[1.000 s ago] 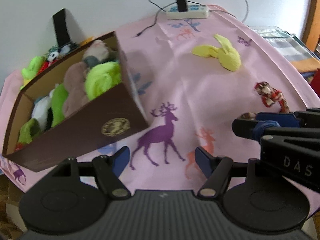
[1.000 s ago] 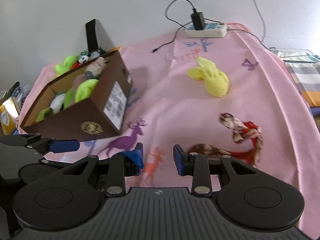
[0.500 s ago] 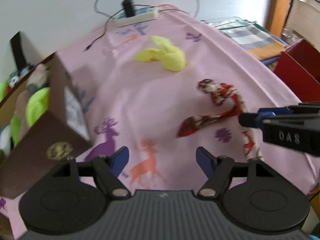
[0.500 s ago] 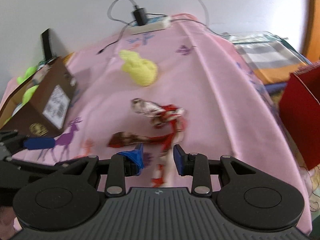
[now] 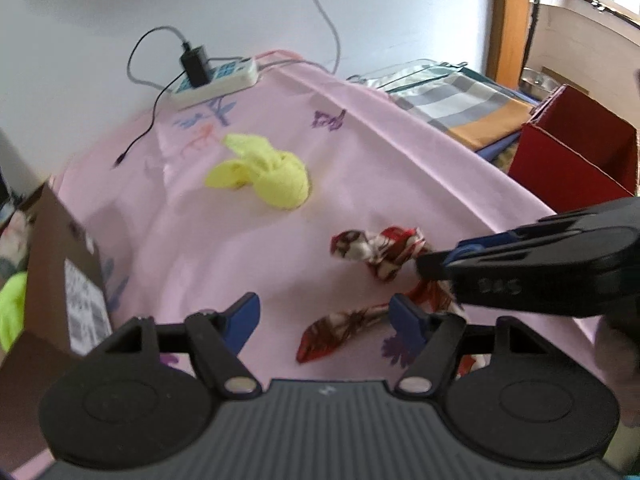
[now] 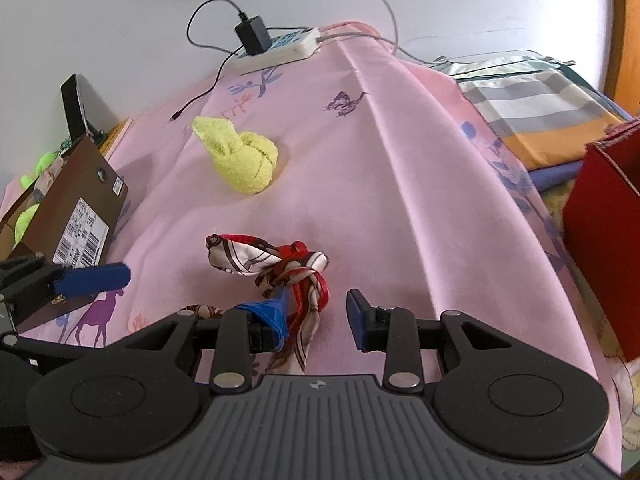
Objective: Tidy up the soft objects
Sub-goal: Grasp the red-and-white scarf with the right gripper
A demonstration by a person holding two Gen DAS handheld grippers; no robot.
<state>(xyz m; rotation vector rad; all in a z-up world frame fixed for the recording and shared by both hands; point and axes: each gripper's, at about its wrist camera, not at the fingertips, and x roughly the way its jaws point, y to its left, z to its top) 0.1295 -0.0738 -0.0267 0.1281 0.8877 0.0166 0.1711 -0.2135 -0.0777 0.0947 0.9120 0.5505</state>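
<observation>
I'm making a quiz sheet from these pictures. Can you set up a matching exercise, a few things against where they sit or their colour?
Things:
1. knotted towel
2. scarf
3. power strip
4. brown box

Descriptions:
A. white, at the far edge by the wall
B. yellow, alone mid-cloth
C. holds soft toys, at the left
D. red-and-white print, just ahead of the right gripper

Pairs: 1-B, 2-D, 3-A, 4-C

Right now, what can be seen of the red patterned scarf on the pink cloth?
The scarf is thin, glossy fabric printed red, brown and white, tied in a loose knot with tails trailing toward the cameras. It lies crumpled on the pink cloth, apart from the yellow towel. One tail passes between the open right gripper jaws, unpinched.
</observation>
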